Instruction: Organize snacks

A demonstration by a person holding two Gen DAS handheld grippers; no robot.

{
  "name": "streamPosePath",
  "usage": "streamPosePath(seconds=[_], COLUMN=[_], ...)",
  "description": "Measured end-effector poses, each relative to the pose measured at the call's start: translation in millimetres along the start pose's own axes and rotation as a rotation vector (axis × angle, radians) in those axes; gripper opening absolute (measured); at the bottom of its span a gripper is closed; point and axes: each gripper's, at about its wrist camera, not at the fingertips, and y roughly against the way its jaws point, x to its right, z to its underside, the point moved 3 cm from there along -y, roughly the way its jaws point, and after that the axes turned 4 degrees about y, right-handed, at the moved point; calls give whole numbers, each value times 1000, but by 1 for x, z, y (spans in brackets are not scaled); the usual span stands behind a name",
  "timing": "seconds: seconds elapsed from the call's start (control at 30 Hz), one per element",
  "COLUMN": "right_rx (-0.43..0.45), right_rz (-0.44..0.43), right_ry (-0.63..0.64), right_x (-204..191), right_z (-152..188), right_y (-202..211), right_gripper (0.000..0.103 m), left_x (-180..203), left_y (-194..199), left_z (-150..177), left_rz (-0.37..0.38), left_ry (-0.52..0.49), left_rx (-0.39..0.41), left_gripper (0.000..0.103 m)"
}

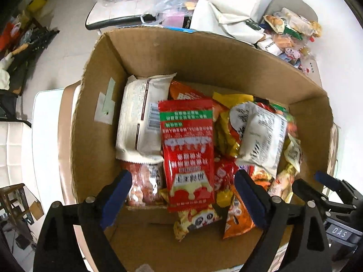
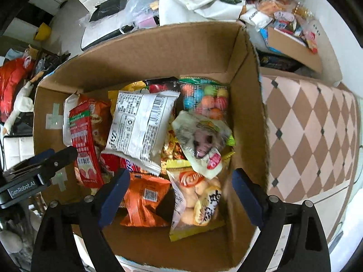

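Note:
An open cardboard box [image 1: 145, 52] [image 2: 158, 52] holds several snack packets. In the left wrist view a red packet [image 1: 188, 151] lies on top in the middle, a cream packet [image 1: 143, 117] to its left, a white packet [image 1: 261, 133] to its right. My left gripper [image 1: 183, 195] hovers open and empty over the box's near side. In the right wrist view a white barcode packet [image 2: 140, 127], an orange packet [image 2: 145, 201], a clear bag of round buns [image 2: 197, 199] and a bag of coloured balls [image 2: 206, 99] lie inside. My right gripper [image 2: 179, 197] hovers open and empty above them.
A pile of loose snacks [image 1: 292, 31] [image 2: 281, 11] lies on a table behind the box, with a smaller cardboard box [image 2: 292, 45]. White cloth bags [image 1: 226, 6] and a plastic bag [image 1: 168, 2] sit at the back. A diamond-patterned surface [image 2: 313, 127] is right of the box.

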Motion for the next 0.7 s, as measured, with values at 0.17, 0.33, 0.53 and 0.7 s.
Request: streamPosePath(seconds=[0.17, 0.33, 0.53, 0.7], right_rx=[41, 70, 112, 168], right_rz=[-10, 4, 15, 17], right_ry=[8, 3, -4, -2], right_x=[1, 3, 6, 8], right_z=[20, 43, 61, 79], right_y=[13, 24, 43, 67], right_gripper=[98, 98, 98, 99], left_x=[4, 5, 14, 24], left_y=[11, 25, 48, 78], left_z=[21, 34, 51, 75], left_rz=[-9, -22, -51, -82], left_ry=[-25, -33, -55, -83], left_rx=[21, 79, 157, 258], left_gripper=[101, 101, 101, 101])
